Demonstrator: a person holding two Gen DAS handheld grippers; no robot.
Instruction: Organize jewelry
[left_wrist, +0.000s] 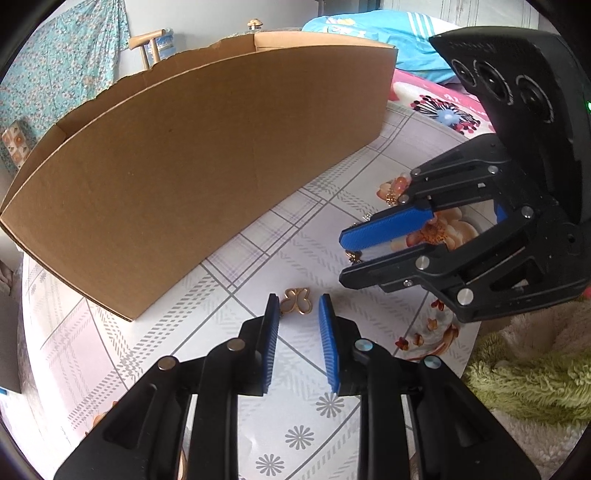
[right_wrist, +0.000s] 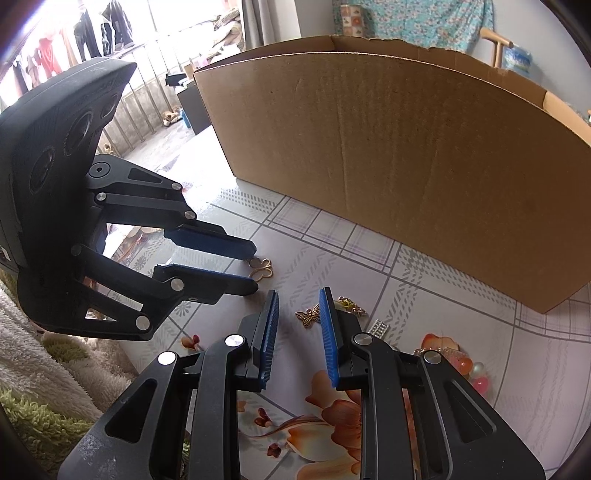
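- Both grippers, left (left_wrist: 297, 314) and right (right_wrist: 297, 308), have narrow fingers holding nothing.
- Pendants (right_wrist: 308, 314) lie on the worktop (left_wrist: 236, 266) near the box (left_wrist: 177, 177); sorting is not yet done.

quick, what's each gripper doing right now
left gripper: open, holding nothing, jaws on either side of a gold butterfly charm on the table.
right gripper: open, holding nothing, above a small gold butterfly.

Left wrist view: set close above the checked, flower-printed tablecloth (left_wrist: 258, 258), angled down towards the brown cardboard box (left_wrist: 192, 177); right wrist view: likewise (right_wrist: 332, 236), from the opposite side; box (right_wrist: 406, 177) shared.
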